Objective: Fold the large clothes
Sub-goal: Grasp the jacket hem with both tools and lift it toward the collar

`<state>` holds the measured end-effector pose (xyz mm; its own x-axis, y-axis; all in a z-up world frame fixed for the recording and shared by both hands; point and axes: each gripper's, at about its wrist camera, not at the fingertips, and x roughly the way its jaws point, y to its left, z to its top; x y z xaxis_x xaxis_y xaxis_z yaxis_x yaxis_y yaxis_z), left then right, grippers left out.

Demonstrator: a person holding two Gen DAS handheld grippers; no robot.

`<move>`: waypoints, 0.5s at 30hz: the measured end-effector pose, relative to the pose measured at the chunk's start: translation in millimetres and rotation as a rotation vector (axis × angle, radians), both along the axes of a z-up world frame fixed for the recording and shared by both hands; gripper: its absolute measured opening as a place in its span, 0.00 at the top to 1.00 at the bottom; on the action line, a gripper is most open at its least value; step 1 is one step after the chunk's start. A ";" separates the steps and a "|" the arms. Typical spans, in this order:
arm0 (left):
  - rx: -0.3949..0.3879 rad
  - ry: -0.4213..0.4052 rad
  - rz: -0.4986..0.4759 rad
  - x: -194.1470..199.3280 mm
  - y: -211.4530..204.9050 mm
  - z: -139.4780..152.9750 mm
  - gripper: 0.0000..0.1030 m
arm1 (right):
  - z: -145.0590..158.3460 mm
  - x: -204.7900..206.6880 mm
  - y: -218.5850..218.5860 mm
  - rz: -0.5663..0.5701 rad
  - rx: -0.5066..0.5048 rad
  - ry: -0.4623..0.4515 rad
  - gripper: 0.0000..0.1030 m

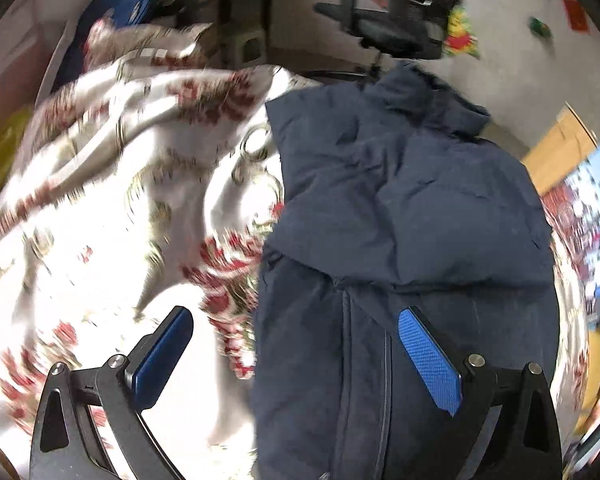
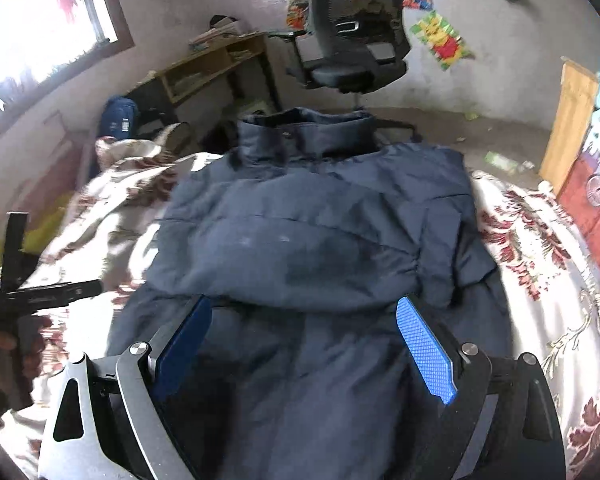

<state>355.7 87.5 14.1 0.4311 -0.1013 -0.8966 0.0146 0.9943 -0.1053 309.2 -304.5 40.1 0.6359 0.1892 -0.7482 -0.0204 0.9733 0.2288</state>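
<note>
1. Left wrist view: the left gripper (image 1: pixel 296 354) stands wide with nothing between its pads. Only its right pad (image 1: pixel 430 360) hangs over the jacket (image 1: pixel 400 208); the left pad is over the bed cover (image 1: pixel 100 200). So the jacket lies ahead and off to the gripper's right, with its near left edge running roughly up the middle of the gap.

2. Same view: the jacket's long axis runs away from the gripper, with the hem end nearest and the collar (image 1: pixel 432 96) at the far end, towards the chair (image 1: pixel 400 8). The upper half looks already doubled over, forming a thick ridge across the body just ahead of the pads.

3. Right wrist view: the right gripper (image 2: pixel 304 344) is also wide and holds nothing. It sits squarely over the jacket (image 2: pixel 308 220), with both pads above dark cloth and the folded ridge just beyond the tips.

4. Same view: the collar (image 2: pixel 304 128) lies straight ahead at the far end, so the gripper points along the jacket's length. The left gripper's frame (image 2: pixel 32 296) shows off to the left, beside the jacket's left edge.

5. Judgement: the right gripper is the better centred over the jacket; the left one is nearer the left edge, which suits a grab at that side.
</note>
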 end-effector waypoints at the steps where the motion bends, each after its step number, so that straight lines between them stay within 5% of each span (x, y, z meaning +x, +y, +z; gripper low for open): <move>1: 0.024 -0.016 -0.026 -0.1 2.1 11.6 0.00 | 7.6 1.7 0.9 0.010 -0.016 0.018 0.12; 6: 0.144 -0.118 -0.110 8.2 11.6 64.8 0.00 | 40.9 15.2 7.4 0.029 -0.099 0.036 0.12; 15: -0.003 -0.197 -0.050 57.6 6.0 109.0 0.00 | 71.9 81.7 -8.5 0.032 -0.115 0.035 0.12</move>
<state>413.3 93.5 123.1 0.5923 -0.1299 -0.7952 0.0848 0.9915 -0.0988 390.8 -313.0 112.0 0.6039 0.1208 -0.7878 -0.0456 0.9921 0.1171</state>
